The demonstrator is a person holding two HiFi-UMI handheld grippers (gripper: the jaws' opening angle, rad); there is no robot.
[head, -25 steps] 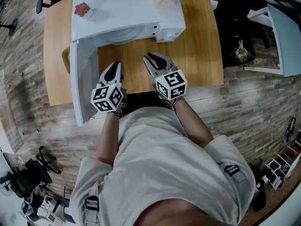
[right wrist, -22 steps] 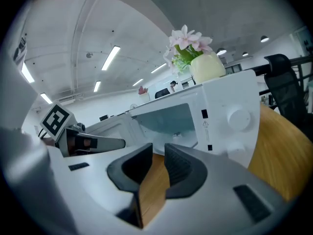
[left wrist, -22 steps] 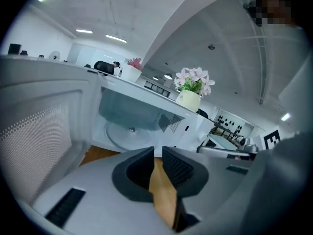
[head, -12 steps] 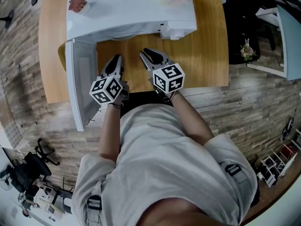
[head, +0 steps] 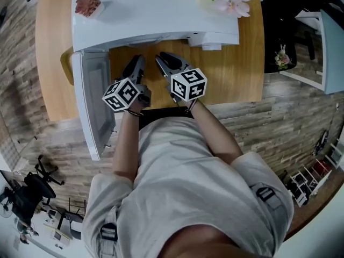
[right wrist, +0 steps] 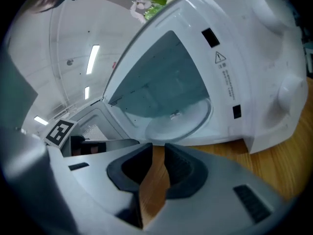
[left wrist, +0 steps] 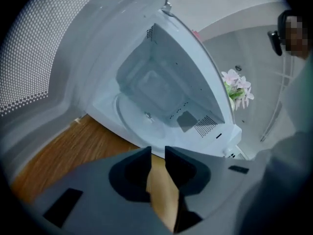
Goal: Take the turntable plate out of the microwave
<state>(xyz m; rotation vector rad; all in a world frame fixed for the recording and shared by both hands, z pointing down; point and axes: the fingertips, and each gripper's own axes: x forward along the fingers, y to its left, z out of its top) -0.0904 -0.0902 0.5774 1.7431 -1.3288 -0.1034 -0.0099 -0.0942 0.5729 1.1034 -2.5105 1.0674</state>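
Here, left gripper: apart, empty, had just been opening.
right gripper: stood apart, empty.
round glass turntable plate: sat in white microwave.

Bright, even indoor light all round. Head view is sharp mid-frame, with heavy fisheye bend at the edges and curving floor planks. The white microwave top is nearly blown out, and a soft shadow sits under its near lip on the wooden table. In my right gripper view a ceiling strip light at far left glares mildly, the cavity reads dim teal, and the corners are vignetted black. My left gripper view is softer and slightly smeared, with hazy door mesh at left.
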